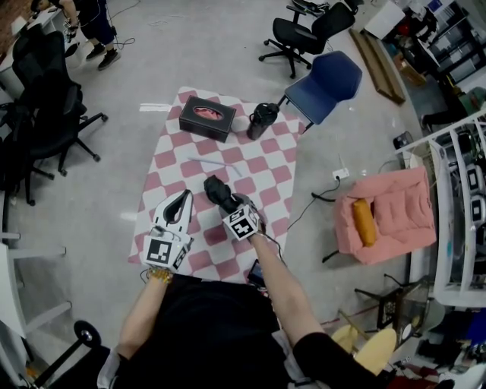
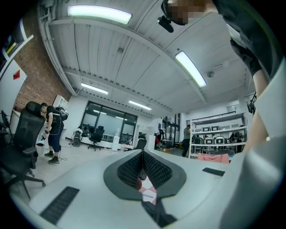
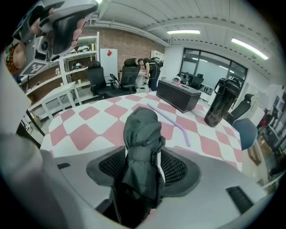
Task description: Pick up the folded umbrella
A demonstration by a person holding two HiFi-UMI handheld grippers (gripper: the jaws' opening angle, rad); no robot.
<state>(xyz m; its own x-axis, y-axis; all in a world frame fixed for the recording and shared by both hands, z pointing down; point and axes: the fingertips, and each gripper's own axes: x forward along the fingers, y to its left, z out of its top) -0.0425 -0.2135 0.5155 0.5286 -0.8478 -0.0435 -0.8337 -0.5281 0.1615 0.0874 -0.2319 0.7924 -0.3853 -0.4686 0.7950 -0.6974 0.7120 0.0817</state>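
Right gripper (image 3: 143,157) jaws gape around the folded umbrella (image 3: 142,129) lying on the checkered table (image 1: 266,175); left gripper (image 2: 143,156) closed, empty. We judge the grasp pending: squeeze, then lift.

On the head view I see a pale grey floor (image 1: 152,91) with a pink-and-white checked bench (image 1: 266,167) at centre. A blue chair (image 1: 330,83) stands at the bench's upper right corner. Black office chairs (image 1: 45,114) sit at the left edge, and a pink armchair (image 1: 387,216) and white shelving (image 1: 456,220) at the right. The left gripper view shows me a ribbed white ceiling (image 2: 134,67) with lit strip lights (image 2: 99,12). Dark-framed windows (image 2: 107,123) are at centre left and a brick wall (image 2: 33,85) at the left edge.
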